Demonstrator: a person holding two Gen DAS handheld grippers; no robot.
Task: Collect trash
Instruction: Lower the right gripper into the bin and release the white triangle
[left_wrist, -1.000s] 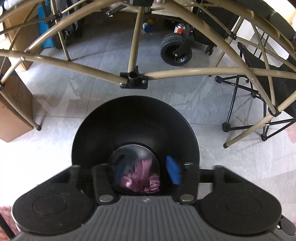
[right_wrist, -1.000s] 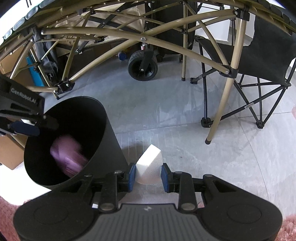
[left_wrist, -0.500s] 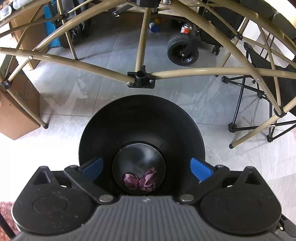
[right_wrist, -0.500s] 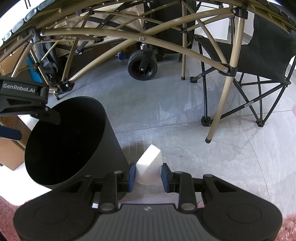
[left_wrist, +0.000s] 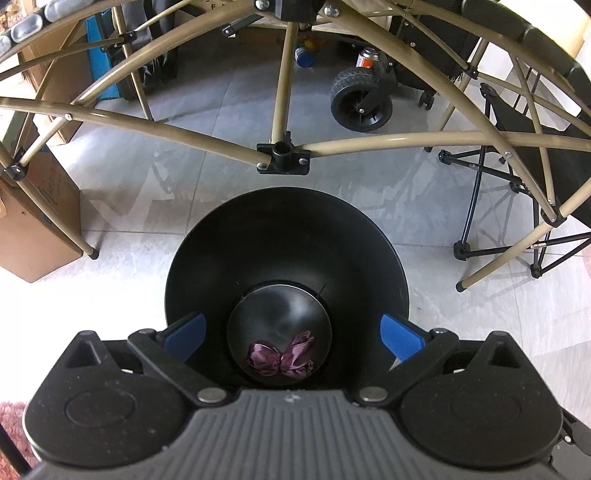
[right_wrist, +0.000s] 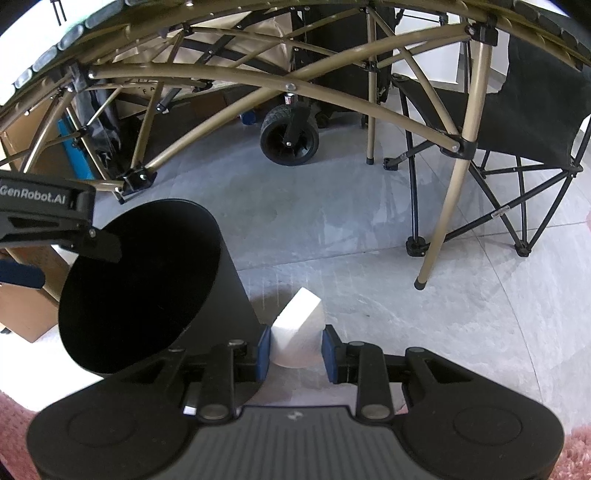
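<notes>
My right tongs (right_wrist: 296, 349) clamp white folded paper wad (right_wrist: 297, 341); tall black round bin (right_wrist: 136, 284) mouth lies left of it. Left tongs (left_wrist: 291, 334) wide, empty, above bin.

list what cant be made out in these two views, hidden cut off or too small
- Bin inside, right wrist view: pure black, so the purple wrapper seen from the left wrist view does not show.
- White paper lower part, right wrist view: hidden behind the right gripper body.
- Left gripper, right wrist view: cut off by the left edge.
- Can label, left wrist view: too small to read.
</notes>
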